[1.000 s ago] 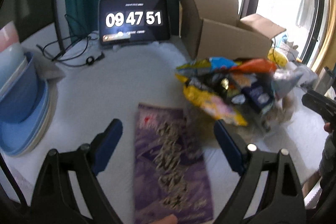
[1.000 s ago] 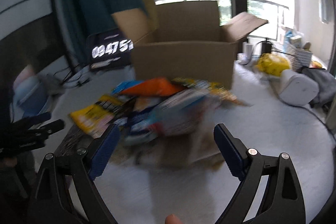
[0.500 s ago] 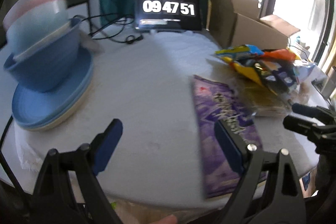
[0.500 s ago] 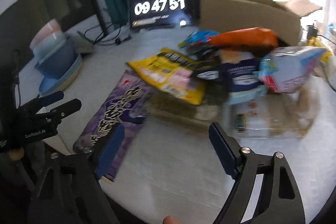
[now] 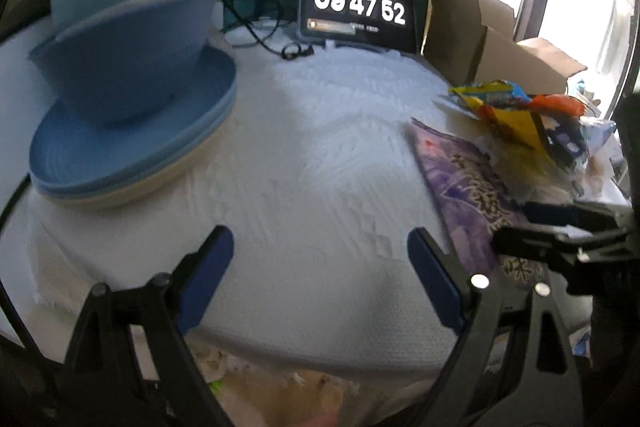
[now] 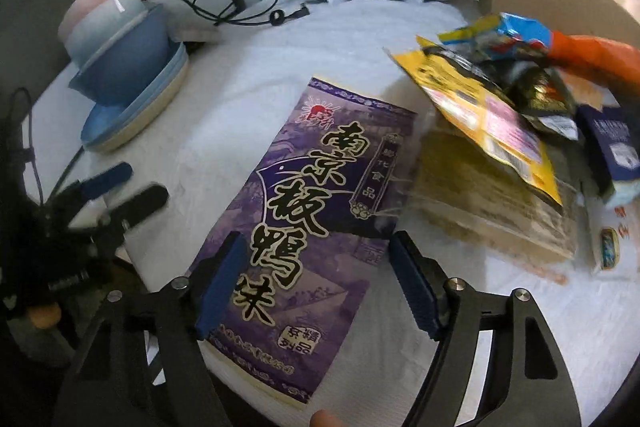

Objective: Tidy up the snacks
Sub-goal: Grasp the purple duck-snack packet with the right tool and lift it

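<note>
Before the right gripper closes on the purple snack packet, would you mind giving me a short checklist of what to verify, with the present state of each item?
1. Right gripper over the purple packet: ok; its jaws have just been closing, packet between them, pads not yet pressing.
2. Packet lies flat and separate from the snack pile: ok, though its right edge is close to a clear bag.
3. Left gripper empty and open: ok.
4. Cardboard box open: ok.
5. Room inside the box: cannot tell.
</note>
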`<state>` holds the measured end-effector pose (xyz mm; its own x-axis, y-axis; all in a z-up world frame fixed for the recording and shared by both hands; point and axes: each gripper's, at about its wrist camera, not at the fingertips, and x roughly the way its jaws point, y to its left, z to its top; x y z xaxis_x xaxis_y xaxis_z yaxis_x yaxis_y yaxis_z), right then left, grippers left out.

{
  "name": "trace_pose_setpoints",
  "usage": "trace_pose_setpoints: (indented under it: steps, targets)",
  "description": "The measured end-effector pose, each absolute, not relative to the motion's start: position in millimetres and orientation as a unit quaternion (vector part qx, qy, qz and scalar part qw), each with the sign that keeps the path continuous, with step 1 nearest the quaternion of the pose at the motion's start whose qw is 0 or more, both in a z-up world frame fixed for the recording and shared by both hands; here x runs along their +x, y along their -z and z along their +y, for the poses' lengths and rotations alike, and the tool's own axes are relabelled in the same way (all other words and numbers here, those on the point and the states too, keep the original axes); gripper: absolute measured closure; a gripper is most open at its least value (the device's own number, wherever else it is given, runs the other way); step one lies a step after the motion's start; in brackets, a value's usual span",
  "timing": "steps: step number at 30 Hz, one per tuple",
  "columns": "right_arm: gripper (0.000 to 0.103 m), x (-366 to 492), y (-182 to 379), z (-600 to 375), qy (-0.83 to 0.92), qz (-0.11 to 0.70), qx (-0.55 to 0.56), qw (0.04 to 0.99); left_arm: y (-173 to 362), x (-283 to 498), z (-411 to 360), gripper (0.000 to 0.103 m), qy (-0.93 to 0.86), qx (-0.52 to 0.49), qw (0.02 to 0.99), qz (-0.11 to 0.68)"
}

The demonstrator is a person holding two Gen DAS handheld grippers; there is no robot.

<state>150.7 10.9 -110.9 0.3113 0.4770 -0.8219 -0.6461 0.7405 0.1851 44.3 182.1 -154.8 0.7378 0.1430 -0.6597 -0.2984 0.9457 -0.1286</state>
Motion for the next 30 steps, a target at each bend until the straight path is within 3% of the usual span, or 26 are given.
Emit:
trace_pose_setpoints:
  steps: [6,10,14,16,17,18,19,30]
  targets:
    - [0.027,155,108,36,-0.346,0.459,-0.104,0.812,158,41,173,0.013,-0.117,-0.091,0.933,0.328]
    - [0.049,161,106,46,-0.381,0.464,-0.076,0.796,162,40,165,0.014,-0.127,-0.060,0.936,0.322]
    - [0.056,164,105,55,-0.391,0.459,-0.077,0.794,162,40,167,0.014,-0.125,-0.067,0.937,0.319]
    - [0.074,162,103,60,-0.400,0.442,-0.089,0.798,161,39,169,0.014,-0.122,-0.070,0.937,0.320]
    - [0.077,160,102,61,-0.400,0.435,-0.094,0.801,160,39,170,0.014,-0.120,-0.073,0.936,0.322]
    - [0.086,158,99,63,-0.402,0.428,-0.102,0.803,158,39,172,0.014,-0.118,-0.079,0.935,0.325]
    - [0.102,155,97,65,-0.395,0.418,-0.117,0.809,156,39,175,0.014,-0.116,-0.089,0.933,0.328]
    - [0.103,166,40,12,-0.374,0.357,-0.082,0.852,136,51,172,0.014,-0.136,-0.090,0.929,0.332]
